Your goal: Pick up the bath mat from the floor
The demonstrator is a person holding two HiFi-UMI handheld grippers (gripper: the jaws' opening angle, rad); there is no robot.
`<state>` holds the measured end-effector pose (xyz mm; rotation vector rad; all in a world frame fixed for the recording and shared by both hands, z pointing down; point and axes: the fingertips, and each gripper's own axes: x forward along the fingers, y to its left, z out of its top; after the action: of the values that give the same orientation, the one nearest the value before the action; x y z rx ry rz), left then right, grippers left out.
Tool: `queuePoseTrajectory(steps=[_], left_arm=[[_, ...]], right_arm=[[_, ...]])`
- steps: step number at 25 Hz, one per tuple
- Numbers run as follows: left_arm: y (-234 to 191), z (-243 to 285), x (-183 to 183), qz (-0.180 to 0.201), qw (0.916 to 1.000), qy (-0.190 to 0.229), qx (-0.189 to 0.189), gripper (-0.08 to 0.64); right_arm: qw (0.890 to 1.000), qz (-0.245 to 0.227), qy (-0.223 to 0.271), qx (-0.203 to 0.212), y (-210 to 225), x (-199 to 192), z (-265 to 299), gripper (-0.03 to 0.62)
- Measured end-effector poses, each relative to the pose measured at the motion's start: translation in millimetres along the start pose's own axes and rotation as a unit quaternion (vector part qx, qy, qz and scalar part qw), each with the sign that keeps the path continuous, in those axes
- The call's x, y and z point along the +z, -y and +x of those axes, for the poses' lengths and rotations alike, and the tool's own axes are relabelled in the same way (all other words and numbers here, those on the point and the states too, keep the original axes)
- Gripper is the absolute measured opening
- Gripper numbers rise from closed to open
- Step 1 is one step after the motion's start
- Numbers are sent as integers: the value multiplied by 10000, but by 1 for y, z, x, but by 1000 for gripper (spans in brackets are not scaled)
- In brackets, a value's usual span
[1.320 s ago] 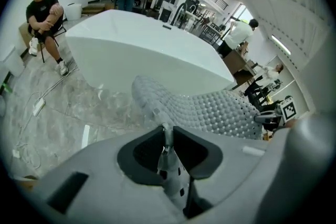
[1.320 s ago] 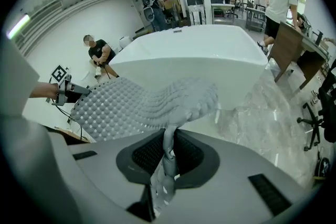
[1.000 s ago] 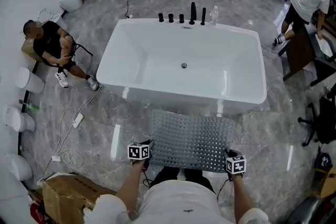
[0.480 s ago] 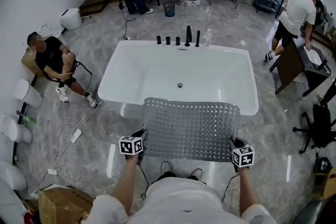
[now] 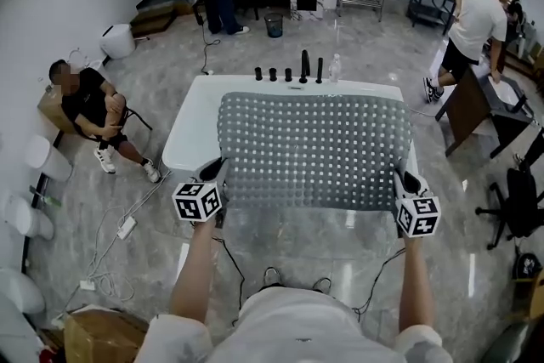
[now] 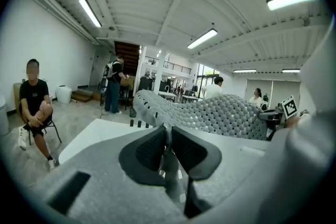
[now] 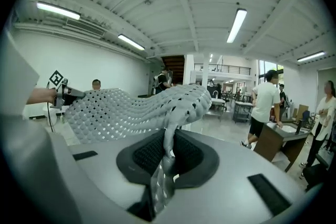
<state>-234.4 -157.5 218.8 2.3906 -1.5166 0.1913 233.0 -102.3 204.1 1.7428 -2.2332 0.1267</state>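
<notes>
The grey perforated bath mat hangs in the air, stretched flat between both grippers and hiding most of the tub behind it. My left gripper is shut on the mat's near left corner, and my right gripper is shut on the near right corner. In the left gripper view the mat runs off to the right from the pinching gripper. In the right gripper view the mat spreads leftward, its corner squeezed in the gripper.
The white bathtub stands just ahead, with black tap fittings on its far rim. A person sits at the left and another stands at the right. Cables and a cardboard box lie at the lower left.
The mat has come up off the floor in front of the tub. Both grippers rose with it and moved apart, so it now spreads across the tub.
</notes>
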Motion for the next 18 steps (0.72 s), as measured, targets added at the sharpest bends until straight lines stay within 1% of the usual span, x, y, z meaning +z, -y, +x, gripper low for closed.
queuePoseTrajectory(steps=[4,9,14,18], left_arm=[[-7,-6,63,180,9979,613,40,51],[-15,-24,125,387,9914,1236,165,51],[-16,-45,173,446,9810,1865,284,52],[-14,-59,204,525,9695,2360,391,52]], right_arm=[[9968,-52,744,-302,22,64,-13,46],[9886,-51,1428,-479,36,121,-33,46],[9791,-28,1965,-520,39,167,-48,46],[9710,-34,2322,-564,42,201,-57,46]])
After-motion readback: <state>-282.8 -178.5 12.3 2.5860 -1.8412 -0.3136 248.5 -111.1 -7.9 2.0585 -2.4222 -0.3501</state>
